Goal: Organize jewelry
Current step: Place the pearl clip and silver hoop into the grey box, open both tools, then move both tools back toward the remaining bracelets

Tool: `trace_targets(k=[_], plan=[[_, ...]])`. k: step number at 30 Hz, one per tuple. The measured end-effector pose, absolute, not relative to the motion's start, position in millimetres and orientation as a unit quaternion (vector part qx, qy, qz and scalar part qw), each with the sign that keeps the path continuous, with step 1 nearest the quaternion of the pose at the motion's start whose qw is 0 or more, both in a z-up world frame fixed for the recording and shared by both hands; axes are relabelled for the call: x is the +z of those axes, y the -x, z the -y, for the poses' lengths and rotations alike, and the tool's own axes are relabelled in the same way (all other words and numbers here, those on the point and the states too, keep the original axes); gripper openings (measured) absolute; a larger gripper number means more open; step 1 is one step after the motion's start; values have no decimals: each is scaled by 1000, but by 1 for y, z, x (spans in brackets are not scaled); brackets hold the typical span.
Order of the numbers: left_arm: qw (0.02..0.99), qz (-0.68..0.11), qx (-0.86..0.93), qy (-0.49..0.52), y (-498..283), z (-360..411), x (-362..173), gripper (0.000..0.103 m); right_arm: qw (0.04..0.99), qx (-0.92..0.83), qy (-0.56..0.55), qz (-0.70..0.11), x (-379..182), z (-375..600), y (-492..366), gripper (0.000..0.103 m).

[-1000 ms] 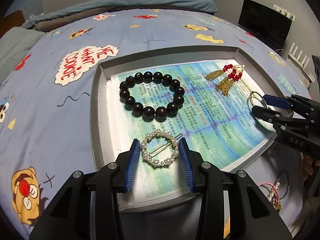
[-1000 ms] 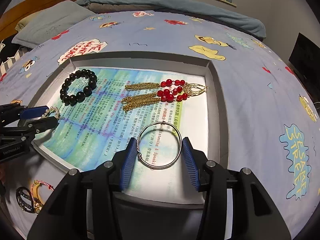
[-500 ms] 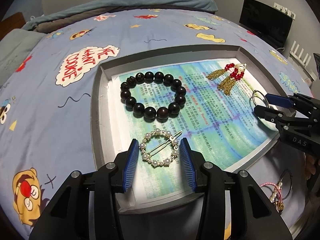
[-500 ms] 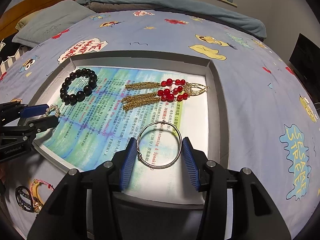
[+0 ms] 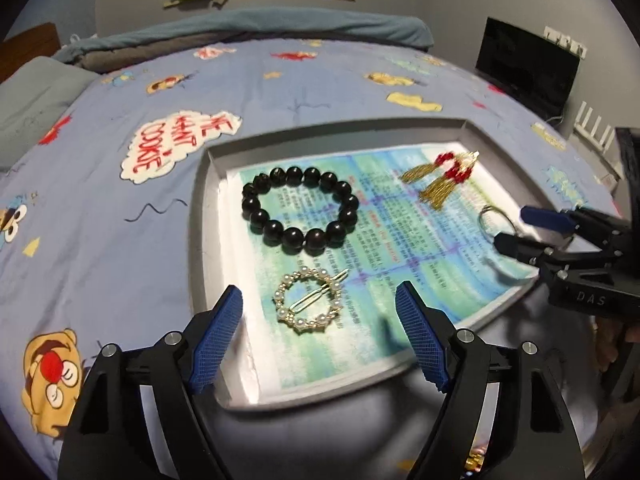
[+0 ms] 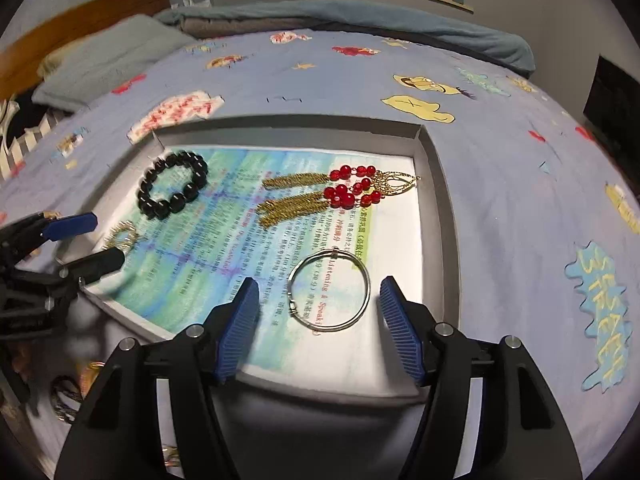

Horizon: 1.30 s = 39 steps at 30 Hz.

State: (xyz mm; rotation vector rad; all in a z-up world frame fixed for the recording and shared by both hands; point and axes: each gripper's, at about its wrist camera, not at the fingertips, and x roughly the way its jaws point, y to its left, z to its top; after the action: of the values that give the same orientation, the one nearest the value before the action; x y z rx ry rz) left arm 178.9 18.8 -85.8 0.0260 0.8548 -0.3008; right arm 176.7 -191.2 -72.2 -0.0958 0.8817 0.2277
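On the bed, inside the grey tray (image 5: 200,216), four pieces lie on the printed paper liner: black bead bracelet (image 5: 299,210), pearl hair clip (image 5: 310,304), red-and-gold tassel earrings (image 6: 336,194), silver bangle (image 6: 329,290). My left tongs (image 5: 319,332) are spread wide, with the clip loose on the liner between them. My right tongs (image 6: 318,324) are spread too, and the bangle lies free between them. I judge both pieces set down, the placing step closing. More jewelry waits on the bedspread beside the tray; next I would back both tongs out and reach for it.
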Motion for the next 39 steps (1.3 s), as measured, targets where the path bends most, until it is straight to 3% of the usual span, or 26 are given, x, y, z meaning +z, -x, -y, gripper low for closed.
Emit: trace_targets(k=[2,4,10,24,39], plan=[[901,-411,-142,-3,-175,-21,-81,79,898,117,39,-421,-69,191,-170,72],[903,-407,-138,9,-168,-26,-75,80,904,115,40,-410,-64,191,-161,83],[917,-381,-117,30,-137,-43,-49,92,914,118,16,-388,-45,207,-126,97],[929,-353,-108,12,-63,-48,-19,96,932,135,-15,-337,3,224,-51,97],[937,-341,-80,-10,-14,-64,-31,97,932,128,2,-339,-2,222,-21,97]])
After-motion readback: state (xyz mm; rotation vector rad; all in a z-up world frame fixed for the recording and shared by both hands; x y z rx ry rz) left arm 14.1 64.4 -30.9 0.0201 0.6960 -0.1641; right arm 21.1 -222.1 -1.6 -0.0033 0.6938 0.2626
